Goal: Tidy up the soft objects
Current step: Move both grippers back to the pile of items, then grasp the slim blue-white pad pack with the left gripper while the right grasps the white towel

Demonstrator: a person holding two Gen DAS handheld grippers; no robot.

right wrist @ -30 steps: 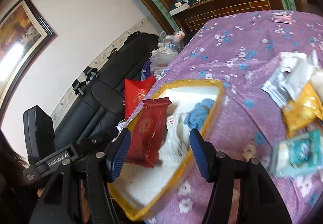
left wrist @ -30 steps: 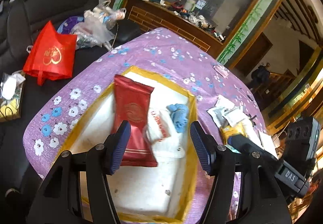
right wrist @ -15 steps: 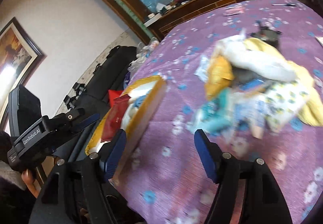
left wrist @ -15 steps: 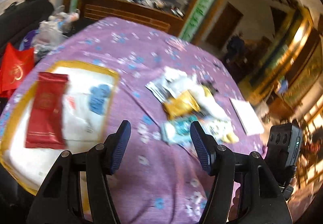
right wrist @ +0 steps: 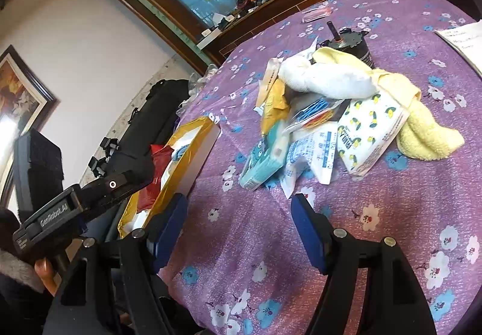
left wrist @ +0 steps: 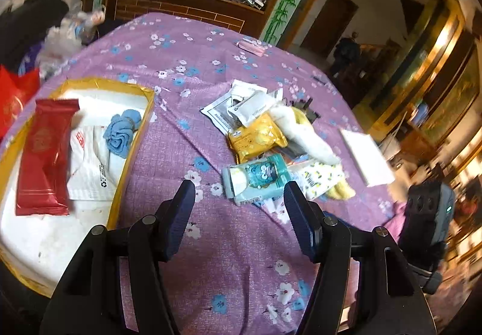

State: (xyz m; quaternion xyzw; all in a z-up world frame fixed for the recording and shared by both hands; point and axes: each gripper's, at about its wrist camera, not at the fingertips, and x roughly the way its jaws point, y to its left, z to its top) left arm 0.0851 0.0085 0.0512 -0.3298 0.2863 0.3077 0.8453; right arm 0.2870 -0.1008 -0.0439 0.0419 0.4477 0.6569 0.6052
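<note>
**Onlooker 1:** Left wrist view, nearest first: the left gripper [left wrist: 239,211] hangs with its jaws spread, nothing between them, just over the purple flowered cloth [left wrist: 211,259]. Just past its tips lies the teal wipes pack [left wrist: 256,176].

**Onlooker 2:** Same on the other side. The right gripper [right wrist: 238,219] is spread wide too and holds nothing. Its jaws have just been opening.

**Onlooker 1:** Behind the teal pack is the heap: the yellow packet [left wrist: 256,139], the lemon-print pack [right wrist: 370,130], the white rolled cloth [right wrist: 328,81] and the yellow towel [right wrist: 427,133] draped over it.

**Onlooker 2:** And left of that, the gold-rimmed box [left wrist: 132,148], already holding the red pack [left wrist: 45,154] and the blue cloth [left wrist: 120,133].

**Onlooker 1:** My worry is the stacking. I reckon pulling one pack could drag its neighbours along.

**Onlooker 2:** Or the slick wrapper might slip from a shallow pinch, or the cloth beneath could bunch between the jaws.
</note>
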